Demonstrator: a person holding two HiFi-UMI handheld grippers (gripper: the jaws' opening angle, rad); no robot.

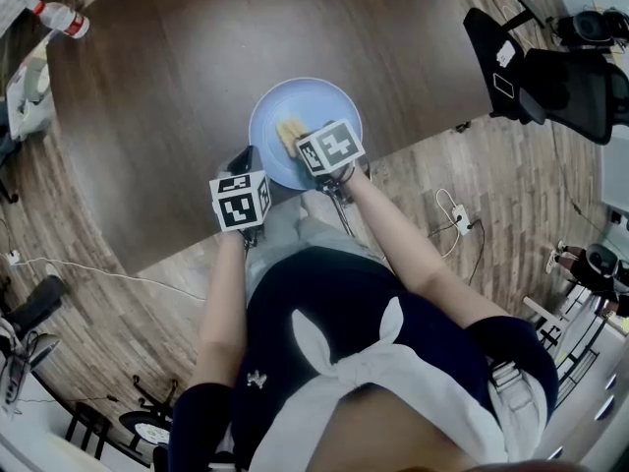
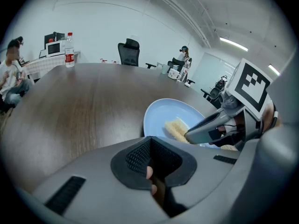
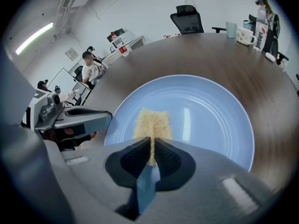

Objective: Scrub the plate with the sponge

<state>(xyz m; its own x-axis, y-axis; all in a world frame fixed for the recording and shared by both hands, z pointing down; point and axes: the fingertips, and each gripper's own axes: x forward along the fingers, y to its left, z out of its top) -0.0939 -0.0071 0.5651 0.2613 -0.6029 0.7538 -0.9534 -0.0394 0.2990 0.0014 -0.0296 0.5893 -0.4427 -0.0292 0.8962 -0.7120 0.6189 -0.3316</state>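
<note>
The right gripper (image 3: 153,144) has its fingers pinching the sponge (image 3: 152,122) by its near end, so the rest lies flat on the plate (image 3: 210,111) just ahead (ready to rub). The left gripper (image 2: 150,146), fingers pressed together on nothing, sits beside the rim, probably to steady it.

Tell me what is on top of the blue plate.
A yellow sponge lies on the plate, pinched by the right tool. The plate surface beneath the sponge and the tool is covered.
</note>
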